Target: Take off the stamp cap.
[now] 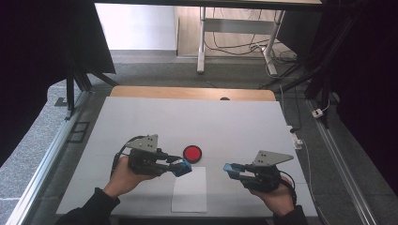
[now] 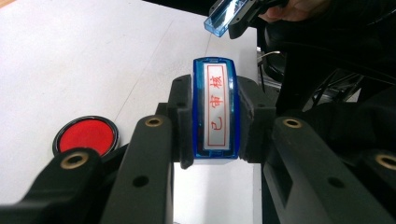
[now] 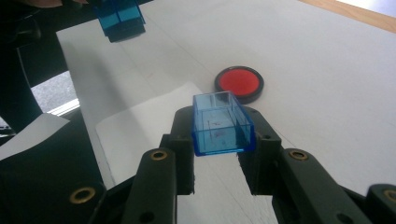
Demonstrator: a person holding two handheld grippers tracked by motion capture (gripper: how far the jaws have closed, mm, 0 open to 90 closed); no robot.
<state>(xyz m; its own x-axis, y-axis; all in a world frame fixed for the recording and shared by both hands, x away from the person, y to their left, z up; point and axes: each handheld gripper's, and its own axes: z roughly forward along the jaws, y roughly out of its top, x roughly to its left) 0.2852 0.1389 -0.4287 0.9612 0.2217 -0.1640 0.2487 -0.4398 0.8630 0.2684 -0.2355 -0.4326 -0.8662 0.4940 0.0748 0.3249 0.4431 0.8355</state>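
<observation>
Stamp first: you have one blue-framed stamp with red characters on its white face, and it sits clamped between the jaws of your left gripper, held above the near half of the table just left of the sheet of paper's top edge. Count the rest from left to right. One red ink pad in a black round case lies on the mat just beyond that gripper's tip, apart from it. One white sheet of paper lies flat at the near edge, between your two hands. One clear blue cap, open and hollow, is gripped in your right gripper, whose jaws press on its sides; it hangs over the mat to the right of the paper, well apart from the stamp. So: two grippers, both clenched, each on its own piece.

Under it all you have a pale grey mat covering a wooden table, whose bare strip shows along the far edge. Metal rails run along both sides. Beyond stands the white leg frame of another table on a grey floor, with loose cables lying around it, and dark curtains hang left and right.
</observation>
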